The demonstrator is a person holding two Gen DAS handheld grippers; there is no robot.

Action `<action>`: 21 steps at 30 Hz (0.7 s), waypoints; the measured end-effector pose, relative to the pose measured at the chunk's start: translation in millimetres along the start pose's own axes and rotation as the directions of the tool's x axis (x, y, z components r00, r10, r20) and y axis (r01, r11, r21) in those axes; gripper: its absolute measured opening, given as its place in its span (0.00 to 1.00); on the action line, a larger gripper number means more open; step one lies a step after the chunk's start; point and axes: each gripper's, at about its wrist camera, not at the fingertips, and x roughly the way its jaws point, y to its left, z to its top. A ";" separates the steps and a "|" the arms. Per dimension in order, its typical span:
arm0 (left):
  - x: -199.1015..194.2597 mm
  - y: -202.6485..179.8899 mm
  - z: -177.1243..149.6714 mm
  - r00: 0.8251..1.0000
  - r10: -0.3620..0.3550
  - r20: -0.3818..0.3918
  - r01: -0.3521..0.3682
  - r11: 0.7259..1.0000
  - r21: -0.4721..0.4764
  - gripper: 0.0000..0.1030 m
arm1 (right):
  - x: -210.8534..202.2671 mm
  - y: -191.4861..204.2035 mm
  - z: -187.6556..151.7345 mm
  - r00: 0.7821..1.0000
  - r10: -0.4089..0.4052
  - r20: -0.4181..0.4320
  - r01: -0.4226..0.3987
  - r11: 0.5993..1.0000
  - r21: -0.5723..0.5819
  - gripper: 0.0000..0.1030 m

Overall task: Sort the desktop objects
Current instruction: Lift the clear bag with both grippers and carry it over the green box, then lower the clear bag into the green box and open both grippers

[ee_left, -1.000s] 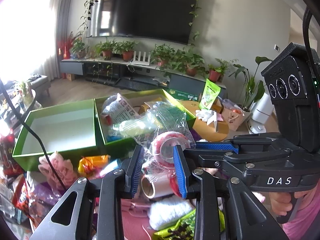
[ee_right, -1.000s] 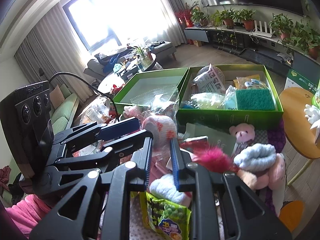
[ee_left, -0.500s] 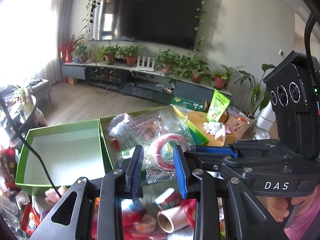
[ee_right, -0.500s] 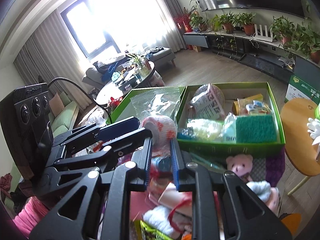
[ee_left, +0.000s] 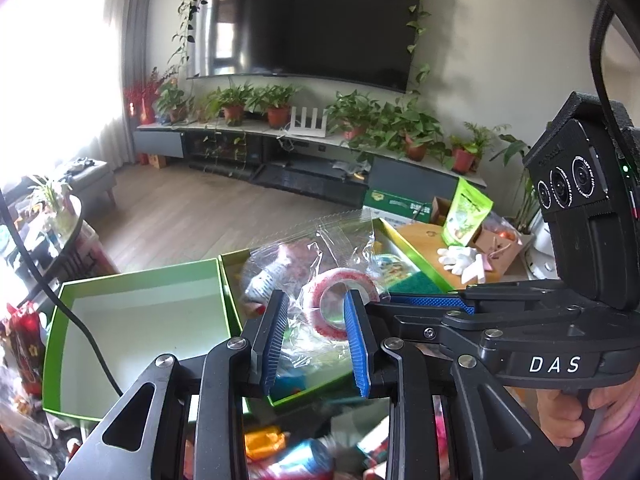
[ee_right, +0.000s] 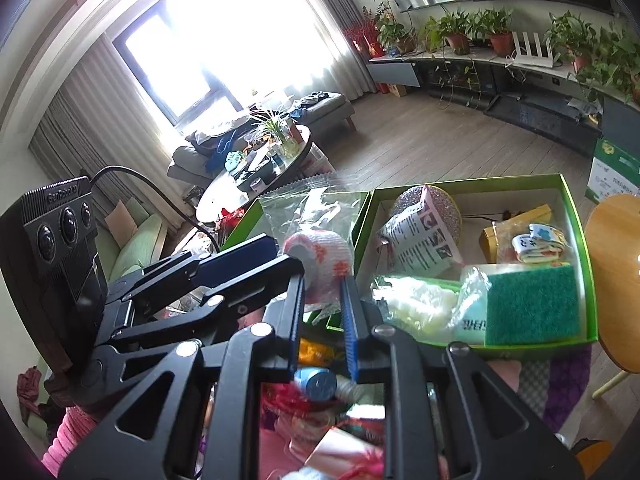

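Both the left gripper [ee_left: 316, 320] and right gripper [ee_right: 322, 292] clamp the bagged tape roll [ee_left: 340, 304] at frame centre, above the green boxes [ee_left: 136, 280].

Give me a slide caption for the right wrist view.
Both grippers hold a bagged tape roll above the green boxes.

"DAS" on right hand-held gripper [ee_left: 416, 300] body.
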 end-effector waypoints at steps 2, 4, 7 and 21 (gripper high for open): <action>4.9 1.0 0.8 1.000 0.015 -0.001 -0.015 1.000 0.012 0.28 | 5.7 -6.7 3.6 1.000 0.022 -0.010 -0.022 1.000 0.019 0.19; 10.6 2.5 2.2 1.000 0.019 -0.003 -0.019 1.000 0.016 0.28 | 11.9 -12.6 6.6 0.999 0.039 -0.016 -0.038 0.999 0.036 0.19; 21.5 7.2 4.1 1.000 0.012 -0.020 -0.012 1.000 0.007 0.27 | 20.4 -17.0 11.7 0.999 0.037 -0.024 -0.035 0.998 0.047 0.19; 63.4 30.9 6.3 0.996 -0.013 -0.086 0.011 1.000 -0.021 0.27 | 57.0 -38.4 19.9 0.997 0.023 -0.073 -0.016 0.996 0.091 0.19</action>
